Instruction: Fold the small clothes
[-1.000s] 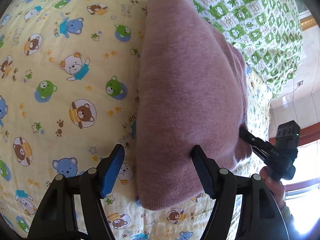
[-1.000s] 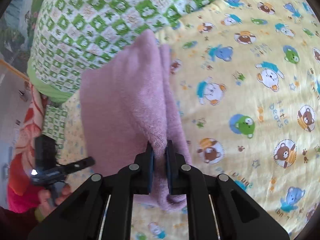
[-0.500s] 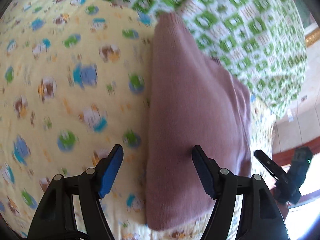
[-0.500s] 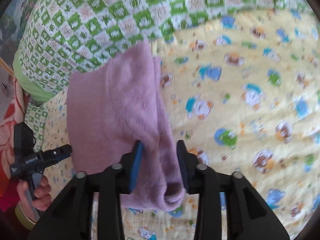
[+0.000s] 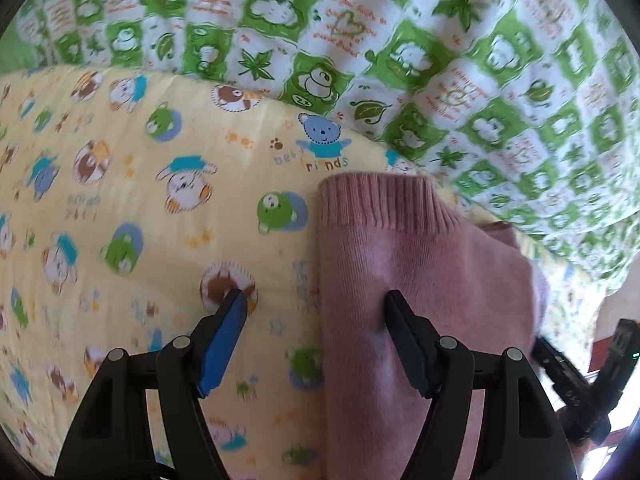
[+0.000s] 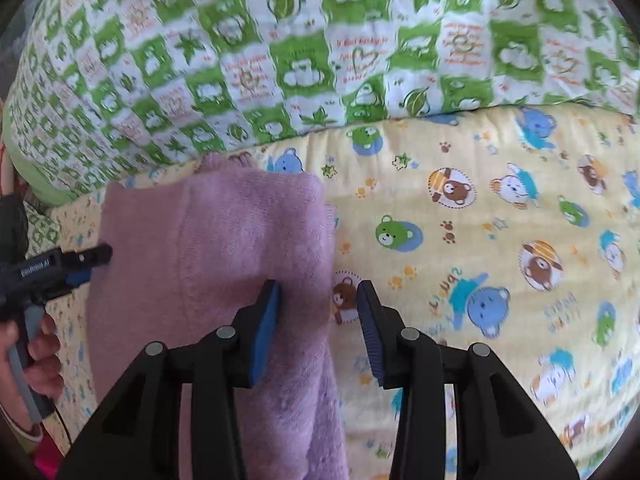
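A folded pink knit garment (image 5: 420, 280) lies on the yellow bear-print sheet (image 5: 140, 220), its ribbed edge toward the green quilt. In the right wrist view the garment (image 6: 224, 248) fills the lower left. My left gripper (image 5: 314, 300) is open and empty, straddling the garment's left edge, its right finger (image 5: 404, 320) over the cloth. My right gripper (image 6: 318, 292) is open and empty, straddling the garment's right edge, its left pad (image 6: 266, 320) over the cloth. Each gripper shows at the edge of the other's view: the right one (image 5: 580, 380) and the left one (image 6: 52, 268).
A green-and-white checked quilt (image 5: 440, 40) is bunched along the far side of the bed, just beyond the garment; it also spans the top of the right wrist view (image 6: 320, 48). The bed's edge lies past the garment in the left wrist view.
My right gripper opened and let go of the garment, which now lies flat. Both grippers have tilted up and moved toward the quilt end of the garment.
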Available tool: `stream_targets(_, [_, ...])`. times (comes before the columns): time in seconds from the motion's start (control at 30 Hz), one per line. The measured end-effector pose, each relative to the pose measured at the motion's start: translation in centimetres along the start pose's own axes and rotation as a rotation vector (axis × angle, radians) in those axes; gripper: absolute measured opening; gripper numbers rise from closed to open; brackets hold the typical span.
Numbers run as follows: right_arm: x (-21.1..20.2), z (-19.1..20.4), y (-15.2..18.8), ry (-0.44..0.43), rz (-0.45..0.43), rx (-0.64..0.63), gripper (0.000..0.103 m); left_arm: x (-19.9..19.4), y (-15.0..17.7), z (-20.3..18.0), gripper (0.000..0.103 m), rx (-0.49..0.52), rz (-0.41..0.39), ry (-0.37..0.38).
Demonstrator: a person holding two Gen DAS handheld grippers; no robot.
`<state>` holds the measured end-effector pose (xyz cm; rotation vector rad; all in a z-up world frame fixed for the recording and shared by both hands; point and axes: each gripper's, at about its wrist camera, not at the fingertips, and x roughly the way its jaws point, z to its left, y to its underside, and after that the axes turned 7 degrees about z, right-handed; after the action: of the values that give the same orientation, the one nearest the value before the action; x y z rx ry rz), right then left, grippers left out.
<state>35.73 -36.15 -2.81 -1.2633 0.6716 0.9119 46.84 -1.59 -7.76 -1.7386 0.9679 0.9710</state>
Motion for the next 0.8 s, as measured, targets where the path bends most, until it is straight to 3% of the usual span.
stream_targets(0.1, [0.2,-0.2,-0.6,-0.011,-0.005,0.006,0.041,0.5,-0.5,-0.4,0.073,0.013,0.001,-0.019])
stream_targets(0.23, [-1.7,-1.1,-0.3,-0.055,-0.025,0.040,0.041,-1.0,0.2,0.1,0.071,-0.008,0.021,0.048])
stream_targets(0.4, [-4.7,-1.9,1.7,-0.130,-0.036,0.074,0.044,-2.8,4.3,1.3,0.072,-0.034,0.065,0.148])
stream_targets(0.53, [-5.6,-1.8,4.3,-0.198,-0.015,0.087,0.055,-3.6,8.1,2.0,0.074,-0.055,0.098,0.197])
stream_targets(0.7, [-5.3,-1.9,8.2,-0.158,0.044,0.066,0.055,-3.5,12.1,1.6,0.074,-0.049,0.148,0.228])
stream_targets(0.8, [-4.9,-2.3,9.9,-0.063,0.080,0.034,0.055,-3.1,13.9,1.2,0.074,-0.038,0.161,0.237])
